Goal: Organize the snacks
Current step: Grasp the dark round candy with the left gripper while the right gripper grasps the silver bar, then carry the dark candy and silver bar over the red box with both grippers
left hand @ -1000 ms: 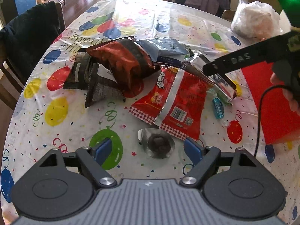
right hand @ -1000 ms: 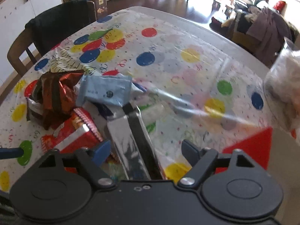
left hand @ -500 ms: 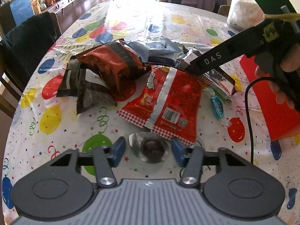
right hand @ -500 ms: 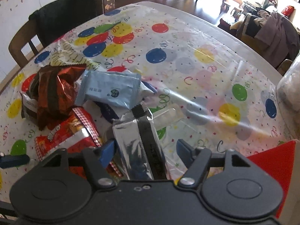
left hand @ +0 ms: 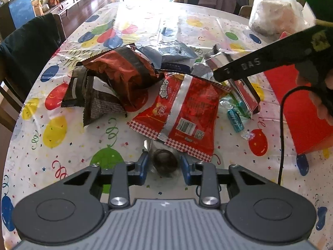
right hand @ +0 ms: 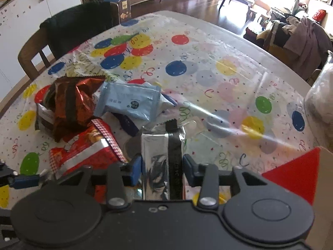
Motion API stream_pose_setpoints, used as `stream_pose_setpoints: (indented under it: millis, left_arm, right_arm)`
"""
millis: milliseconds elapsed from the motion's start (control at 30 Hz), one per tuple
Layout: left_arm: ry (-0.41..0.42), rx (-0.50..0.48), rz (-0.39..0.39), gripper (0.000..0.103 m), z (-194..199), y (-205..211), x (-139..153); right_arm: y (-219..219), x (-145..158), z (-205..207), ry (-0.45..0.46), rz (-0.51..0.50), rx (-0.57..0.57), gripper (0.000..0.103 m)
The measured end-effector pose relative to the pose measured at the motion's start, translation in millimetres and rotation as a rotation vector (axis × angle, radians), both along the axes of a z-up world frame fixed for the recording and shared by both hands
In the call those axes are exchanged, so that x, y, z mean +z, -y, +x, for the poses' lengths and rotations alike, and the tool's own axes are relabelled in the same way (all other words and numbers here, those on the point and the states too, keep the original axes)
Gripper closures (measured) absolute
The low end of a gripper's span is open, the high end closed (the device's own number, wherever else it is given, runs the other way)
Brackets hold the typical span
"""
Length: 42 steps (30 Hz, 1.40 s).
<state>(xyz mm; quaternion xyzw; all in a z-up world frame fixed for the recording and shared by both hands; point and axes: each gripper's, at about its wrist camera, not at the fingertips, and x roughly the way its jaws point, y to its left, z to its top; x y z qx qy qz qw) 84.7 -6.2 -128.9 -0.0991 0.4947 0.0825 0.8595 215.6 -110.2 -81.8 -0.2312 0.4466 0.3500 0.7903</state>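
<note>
A small dark round cookie in a clear wrapper (left hand: 164, 162) lies on the balloon-print tablecloth (left hand: 62, 145). My left gripper (left hand: 164, 166) is shut on it, a blue pad on each side. A silver packet with a black strip (right hand: 156, 145) stands between the pads of my right gripper (right hand: 162, 166). Those jaws are closing and both pads touch the packet's sides. In the left wrist view a black finger (left hand: 249, 65) of the right gripper reaches over the same silver packet (left hand: 218, 59), held by a person's hand (left hand: 324, 104).
Loose snacks lie in a heap: a red packet (left hand: 187, 112), a red-brown foil bag (left hand: 122, 73), dark packets (left hand: 91, 98), a pale blue packet (right hand: 129, 102), a teal candy (left hand: 235, 117). A red box (left hand: 301, 114) and a clear bag (left hand: 274, 16) are at the right. A chair (left hand: 27, 52) stands left.
Both grippers have closed from wide open: the left onto the wrapped cookie, the right onto the silver packet. Neither hand has shifted much.
</note>
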Motion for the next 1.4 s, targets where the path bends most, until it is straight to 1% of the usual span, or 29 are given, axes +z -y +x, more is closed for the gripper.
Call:
stream_pose_setpoints:
  millis: [100, 300, 533, 733, 933, 1100, 1300, 1400]
  left_arm:
    - [0.002, 0.003, 0.001, 0.072, -1.5, -2.2, 0.2]
    - [0.009, 0.013, -0.03, 0.072, -6.6, -11.3, 8.4]
    - [0.054, -0.024, -0.042, 0.072, -14.9, -15.1, 34.3]
    - [0.11, -0.087, -0.039, 0.072, -18.4, -7.6, 62.0]
    - [0.167, -0.163, -0.035, 0.072, -11.2, 10.3, 94.6]
    - [0.229, -0.242, -0.03, 0.072, 4.1, 33.4, 122.0]
    - [0.262, -0.337, -0.058, 0.072, 30.1, 71.2, 143.0]
    - [0.256, -0.371, -0.075, 0.072, 45.5, 94.2, 147.6]
  right_arm:
    - [8.0, 10.1, -6.5, 0.011, 0.026, -0.019, 0.063]
    - [29.6, 33.3, -23.5, 0.014, 0.083, -0.07, 0.063]
    - [56.5, 65.5, -46.2, 0.029, 0.155, -0.133, 0.063]
    - [78.5, 95.9, -65.5, 0.049, 0.207, -0.179, 0.063]
    - [106.4, 122.4, -74.4, 0.081, 0.238, -0.244, 0.063]
    - [135.7, 137.1, -75.6, 0.108, 0.256, -0.307, 0.063]
    - [176.7, 144.9, -64.2, 0.127, 0.255, -0.396, 0.063]
    - [200.0, 142.6, -54.6, 0.118, 0.241, -0.445, 0.063]
